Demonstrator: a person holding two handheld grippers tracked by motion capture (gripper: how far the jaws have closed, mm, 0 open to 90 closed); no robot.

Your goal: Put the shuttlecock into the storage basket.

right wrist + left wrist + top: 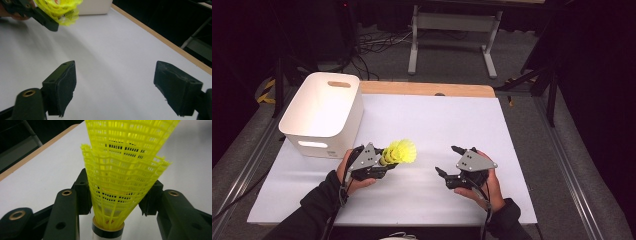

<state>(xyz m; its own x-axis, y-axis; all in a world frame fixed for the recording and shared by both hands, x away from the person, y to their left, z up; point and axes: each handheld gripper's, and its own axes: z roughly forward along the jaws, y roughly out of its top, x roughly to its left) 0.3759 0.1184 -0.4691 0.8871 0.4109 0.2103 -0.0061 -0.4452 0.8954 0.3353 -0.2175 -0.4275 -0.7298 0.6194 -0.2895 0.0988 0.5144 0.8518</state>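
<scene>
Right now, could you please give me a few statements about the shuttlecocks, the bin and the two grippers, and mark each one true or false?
1. The left gripper holds yellow shuttlecocks stacked one inside another. True.
2. The right gripper is clamped on a shuttlecock. False: its fingers stand apart with nothing between them.
3. The white bin stands at the table's far left corner. True.
4. The shuttlecocks lie inside the bin. False: they are over the white table, in the left gripper.
5. The shuttlecocks are red. False: they are yellow.
</scene>
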